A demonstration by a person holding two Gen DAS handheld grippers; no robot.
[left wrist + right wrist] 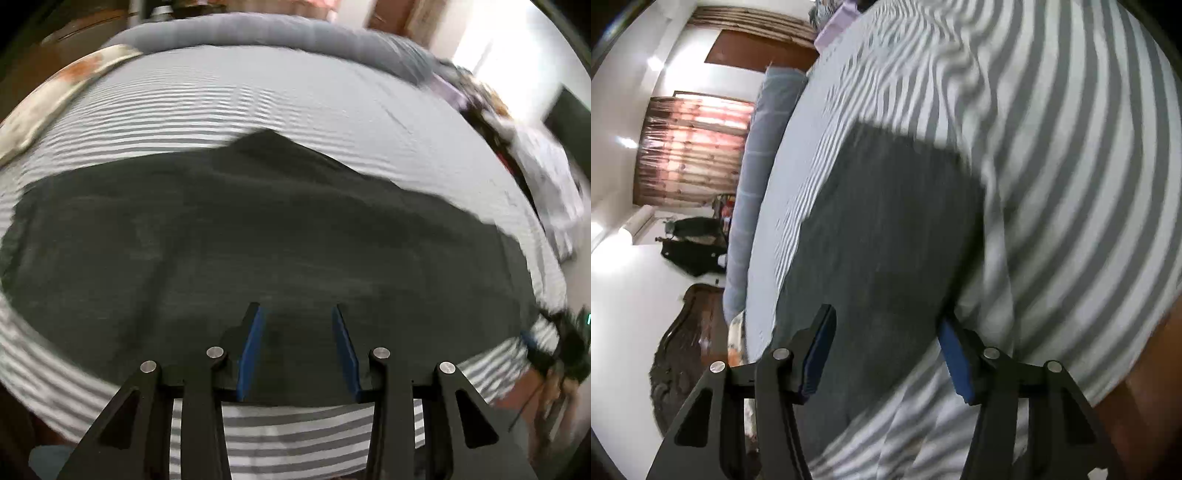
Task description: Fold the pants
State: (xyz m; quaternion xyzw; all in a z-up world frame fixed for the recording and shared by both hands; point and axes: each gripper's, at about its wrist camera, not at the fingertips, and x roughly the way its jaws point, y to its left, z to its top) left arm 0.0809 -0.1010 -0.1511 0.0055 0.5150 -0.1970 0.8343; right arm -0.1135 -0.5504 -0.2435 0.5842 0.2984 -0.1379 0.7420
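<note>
1. The bed (314, 110) wore a grey-and-white striped sheet, with a grey pillow (258, 33) at its far edge.
2. The dark pants (240, 229) lay spread flat on the sheet.
3. My left gripper (297, 314) hung over them — jaws apart, nothing held.
4. My right gripper (886, 325) was likewise spread wide over the pants' edge — empty.

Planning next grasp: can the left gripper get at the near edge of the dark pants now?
Probably yes. The left gripper is open right over the dark pants, with nothing lying between its fingers and the fabric.
</note>
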